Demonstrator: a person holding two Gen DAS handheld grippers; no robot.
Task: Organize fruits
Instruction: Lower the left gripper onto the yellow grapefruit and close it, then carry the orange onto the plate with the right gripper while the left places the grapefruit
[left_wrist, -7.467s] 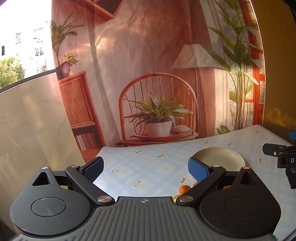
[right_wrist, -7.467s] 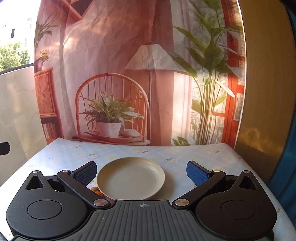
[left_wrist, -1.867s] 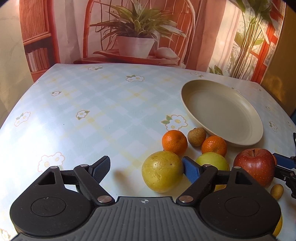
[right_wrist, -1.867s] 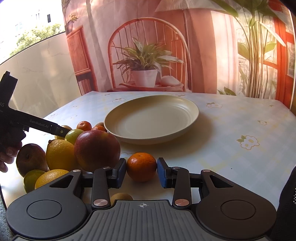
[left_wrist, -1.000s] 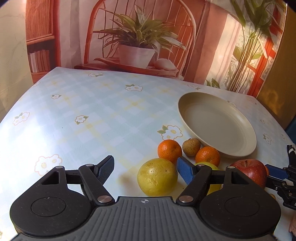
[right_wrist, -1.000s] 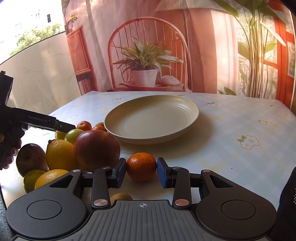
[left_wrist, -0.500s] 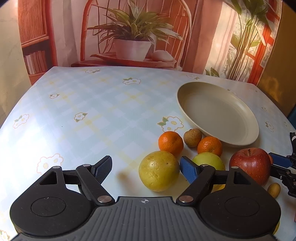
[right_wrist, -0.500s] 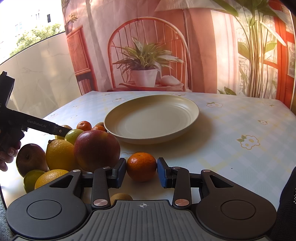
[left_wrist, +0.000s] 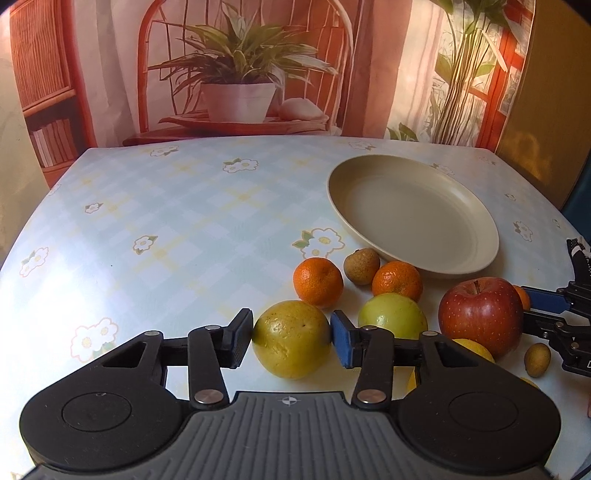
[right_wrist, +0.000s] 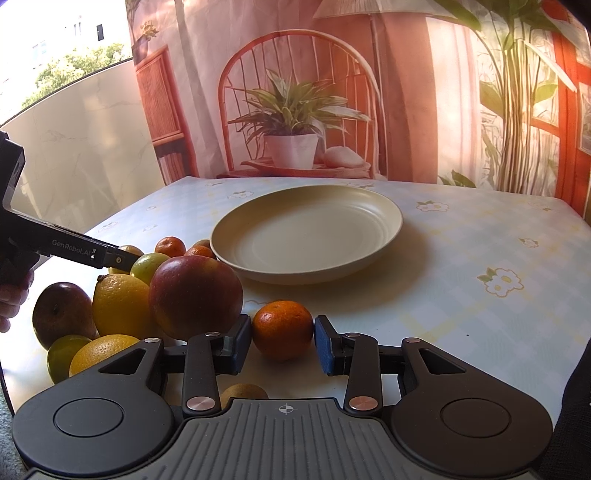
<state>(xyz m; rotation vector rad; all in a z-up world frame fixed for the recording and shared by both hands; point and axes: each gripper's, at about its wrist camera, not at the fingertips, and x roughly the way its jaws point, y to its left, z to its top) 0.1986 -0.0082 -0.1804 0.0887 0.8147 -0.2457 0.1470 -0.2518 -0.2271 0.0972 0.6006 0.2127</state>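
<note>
— Left gripper (left_wrist: 291, 338)?
— Just closing, now pinching a yellow-green fruit (left_wrist: 291, 339) on the bench (left_wrist: 166, 221), pads touching both its sides.
— Right gripper (right_wrist: 283, 339)?
— Narrowed around a mandarin (right_wrist: 282, 329); left pad touching, right pad touching or a hair off, cannot tell.
— Plate (right_wrist: 306, 236)?
— Beige, bare, just beyond the fruit.
— Rest of the fruit?
— Clustered near the plate's near rim: red apple (right_wrist: 195, 297), lemon (right_wrist: 120, 304), dark apple (right_wrist: 61, 314), lime (right_wrist: 64, 356), orange (right_wrist: 99, 350). Two more mandarins (left_wrist: 317, 282) and a small brown fruit (left_wrist: 361, 266) beside the rim.
</note>
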